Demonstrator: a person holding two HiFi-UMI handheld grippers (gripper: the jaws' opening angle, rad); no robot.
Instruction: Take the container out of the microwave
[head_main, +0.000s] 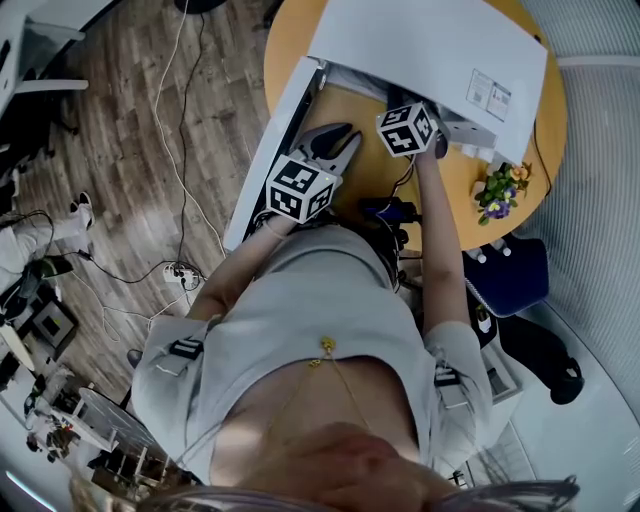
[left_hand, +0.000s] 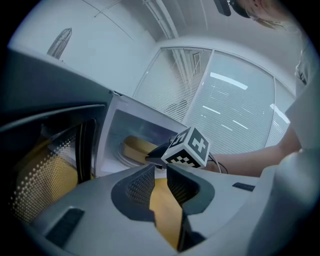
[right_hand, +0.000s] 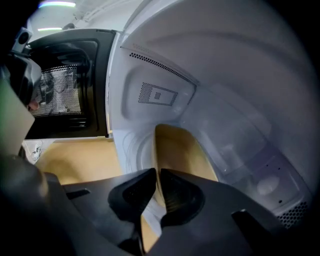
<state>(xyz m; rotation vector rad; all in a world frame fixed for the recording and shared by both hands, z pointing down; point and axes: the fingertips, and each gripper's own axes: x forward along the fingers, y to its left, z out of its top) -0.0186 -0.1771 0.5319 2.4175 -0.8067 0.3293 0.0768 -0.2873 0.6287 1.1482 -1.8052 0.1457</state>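
The white microwave (head_main: 430, 50) stands on a round wooden table (head_main: 290, 40) with its door (head_main: 272, 150) swung open to the left. Inside it, a shallow yellow container (right_hand: 182, 150) rests on the glass turntable. My right gripper (right_hand: 158, 175) reaches into the cavity, its jaws shut on the container's near rim. The left gripper view shows the right gripper's marker cube (left_hand: 187, 147) at the opening, with the container (left_hand: 135, 147) behind it. My left gripper (left_hand: 159, 172) hovers outside, in front of the opening beside the door, open with only the tabletop showing between its fingers.
A small pot of flowers (head_main: 497, 190) sits at the table's right edge. A blue chair (head_main: 515, 275) stands to the right. Cables and a power strip (head_main: 175, 270) lie on the wooden floor at the left.
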